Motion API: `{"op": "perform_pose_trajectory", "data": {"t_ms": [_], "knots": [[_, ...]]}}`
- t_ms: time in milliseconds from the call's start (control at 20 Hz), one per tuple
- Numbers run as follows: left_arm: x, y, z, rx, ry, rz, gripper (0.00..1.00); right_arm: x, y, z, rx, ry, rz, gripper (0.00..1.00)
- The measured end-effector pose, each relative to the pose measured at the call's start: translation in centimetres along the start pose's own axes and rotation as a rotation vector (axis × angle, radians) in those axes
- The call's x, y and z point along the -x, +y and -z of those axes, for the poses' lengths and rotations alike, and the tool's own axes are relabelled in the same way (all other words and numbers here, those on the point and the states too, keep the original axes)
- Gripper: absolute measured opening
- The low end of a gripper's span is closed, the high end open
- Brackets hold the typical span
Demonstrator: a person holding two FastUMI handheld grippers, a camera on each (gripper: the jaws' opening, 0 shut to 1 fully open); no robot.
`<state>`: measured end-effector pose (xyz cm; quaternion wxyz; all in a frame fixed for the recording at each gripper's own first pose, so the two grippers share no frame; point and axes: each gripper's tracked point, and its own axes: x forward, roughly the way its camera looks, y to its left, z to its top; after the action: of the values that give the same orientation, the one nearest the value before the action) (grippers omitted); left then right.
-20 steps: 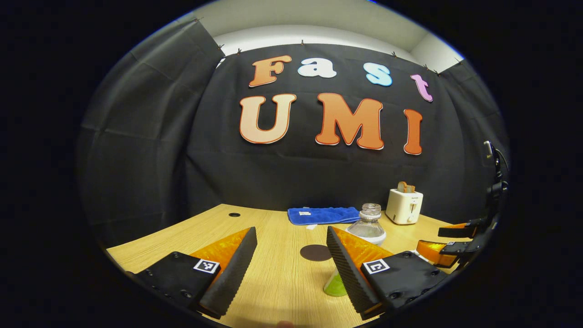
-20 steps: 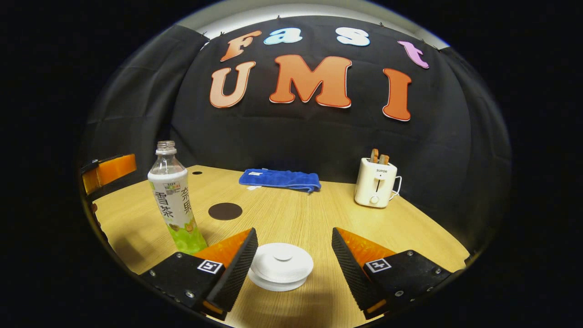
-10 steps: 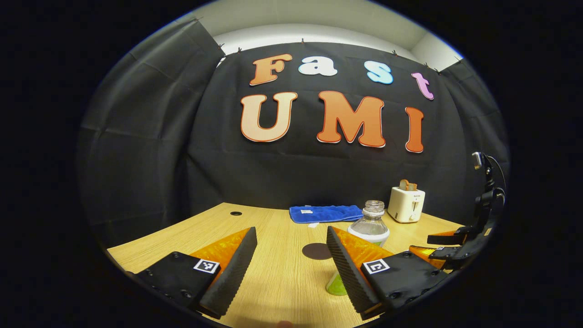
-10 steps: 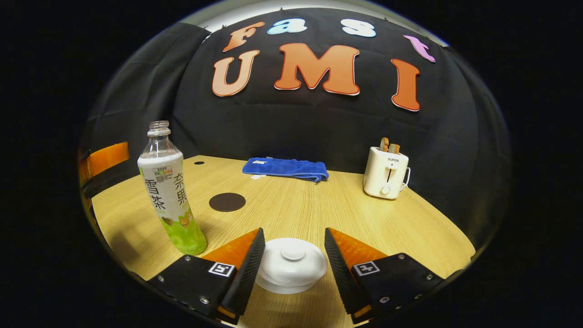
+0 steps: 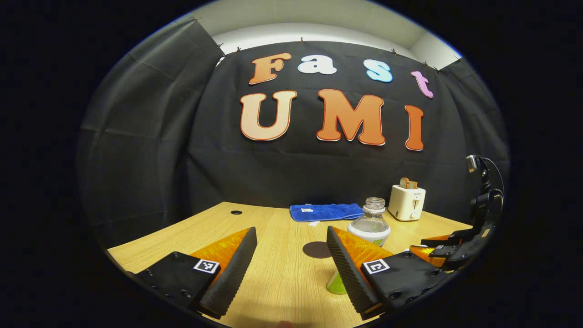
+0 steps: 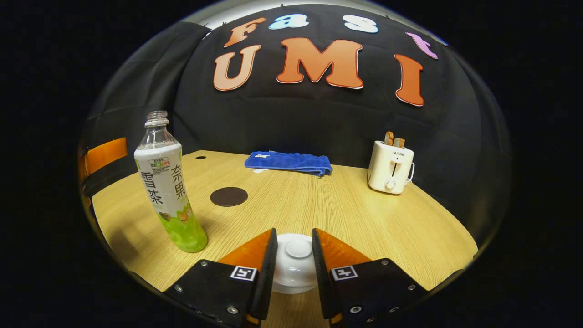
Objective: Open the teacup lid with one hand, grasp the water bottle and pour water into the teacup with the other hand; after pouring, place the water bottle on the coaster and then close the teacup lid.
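Observation:
The white teacup lid [image 6: 298, 249] with its round knob lies between the fingers of my right gripper [image 6: 294, 233], which has narrowed to a slim gap around the knob; the right finger looks to touch it, and a sliver of lid shows on the left. The cup below is hidden. An uncapped water bottle [image 6: 167, 182] with a white and green label stands upright to the left. The dark round coaster [image 6: 228, 196] lies bare behind it. My left gripper [image 5: 290, 230] is open above the table, with the bottle [image 5: 372, 223] behind its right finger and the coaster [image 5: 316, 249] ahead.
A folded blue cloth [image 6: 288, 162] lies at the back of the wooden table [image 6: 364, 214]. A white toaster [image 6: 391, 166] with bread in it stands back right. In the left gripper view the right gripper [image 5: 439, 248] sits low at the far right.
My right gripper has come down and forward over the lid, and its fingers have closed in from wide apart to just around the knob. The left gripper has barely shifted.

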<state>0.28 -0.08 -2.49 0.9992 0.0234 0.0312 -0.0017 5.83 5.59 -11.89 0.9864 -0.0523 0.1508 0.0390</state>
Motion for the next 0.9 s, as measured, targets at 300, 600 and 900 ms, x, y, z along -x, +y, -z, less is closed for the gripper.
{"op": "perform_pose_trajectory", "data": {"t_ms": [300, 600, 900], "knots": [[0.0, 0.2, -0.1, 0.004, 0.000, -0.008, 0.99, -0.1, -0.4, -0.1, -0.026, -0.004, 0.005, 0.25], [0.3, -0.8, -0.6, 0.005, -0.015, 0.015, 0.99, 0.9, -1.3, -1.9, -0.109, -0.059, -0.003, 0.20], [1.2, -2.9, -0.3, 0.044, -0.018, 0.062, 0.99, 2.7, -6.1, -3.7, -0.163, -0.120, 0.078, 0.21]]}}
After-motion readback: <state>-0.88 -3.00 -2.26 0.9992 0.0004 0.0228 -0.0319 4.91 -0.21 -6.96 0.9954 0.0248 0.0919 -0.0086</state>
